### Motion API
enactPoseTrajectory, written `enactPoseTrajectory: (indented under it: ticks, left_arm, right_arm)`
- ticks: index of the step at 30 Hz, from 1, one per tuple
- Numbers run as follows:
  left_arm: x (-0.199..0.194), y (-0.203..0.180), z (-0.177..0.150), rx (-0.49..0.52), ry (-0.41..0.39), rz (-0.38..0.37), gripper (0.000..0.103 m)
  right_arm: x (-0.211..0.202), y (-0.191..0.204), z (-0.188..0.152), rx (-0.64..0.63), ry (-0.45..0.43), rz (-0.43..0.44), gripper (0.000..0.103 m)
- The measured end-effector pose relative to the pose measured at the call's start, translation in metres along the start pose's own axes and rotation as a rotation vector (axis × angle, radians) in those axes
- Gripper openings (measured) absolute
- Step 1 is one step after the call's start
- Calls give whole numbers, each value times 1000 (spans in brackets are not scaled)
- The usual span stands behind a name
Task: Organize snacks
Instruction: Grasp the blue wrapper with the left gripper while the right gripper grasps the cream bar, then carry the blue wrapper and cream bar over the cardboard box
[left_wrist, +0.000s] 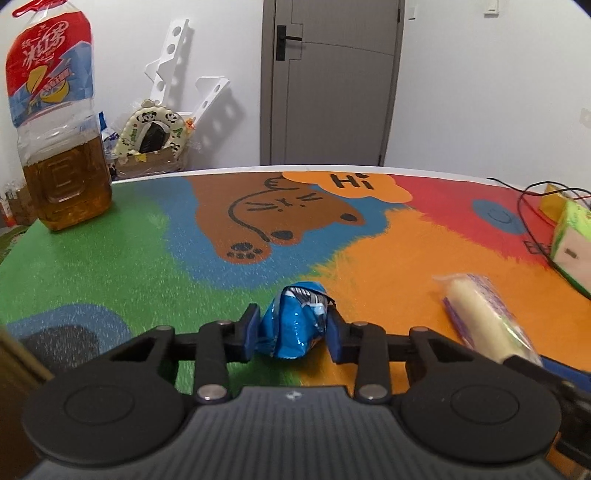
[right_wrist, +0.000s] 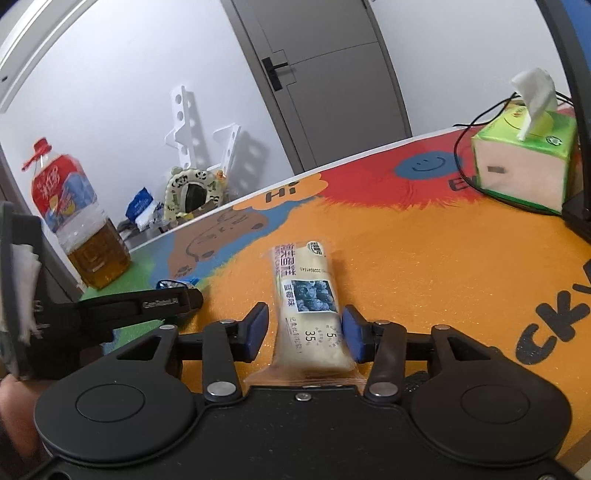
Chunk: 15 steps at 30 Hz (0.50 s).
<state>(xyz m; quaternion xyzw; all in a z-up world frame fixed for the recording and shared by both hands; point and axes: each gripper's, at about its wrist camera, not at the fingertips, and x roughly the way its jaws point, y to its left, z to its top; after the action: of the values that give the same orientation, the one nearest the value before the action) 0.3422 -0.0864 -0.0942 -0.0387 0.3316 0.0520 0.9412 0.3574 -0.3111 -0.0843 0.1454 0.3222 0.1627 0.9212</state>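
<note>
A crumpled blue foil snack packet (left_wrist: 295, 317) lies on the colourful table mat (left_wrist: 147, 251). My left gripper (left_wrist: 293, 332) is shut on it, with both blue pads pressed against its sides. A long cream cake bar in a clear wrapper (right_wrist: 306, 280) lies lengthwise on the orange part of the mat. My right gripper (right_wrist: 304, 332) straddles its near end and stands open: a gap shows beside the left pad, and the right pad is at the wrapper's edge. The cake bar (left_wrist: 484, 317) also shows to the right in the left wrist view. The left gripper (right_wrist: 177, 301) appears at the left in the right wrist view.
A large bottle of amber tea (left_wrist: 55, 140) stands at the table's far left corner. A green tissue box (right_wrist: 524, 158) sits at the far right, with a black cable (right_wrist: 465, 147) looping past it and a dark stand (right_wrist: 576, 206) beside it. Beyond the far edge are clutter and a grey door.
</note>
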Motion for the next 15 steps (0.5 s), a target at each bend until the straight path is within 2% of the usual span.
enactPoseTrajectory:
  ticks: [4,15]
  left_arm:
    - [-15,-1,-10,-16,4,-46,35]
    - [-77,11,-25,-73,-42,-146,35]
  right_arm:
    - [3,-1,-3,4,12,7,36]
    - [-26,-2,-17,70,-3,-16,33]
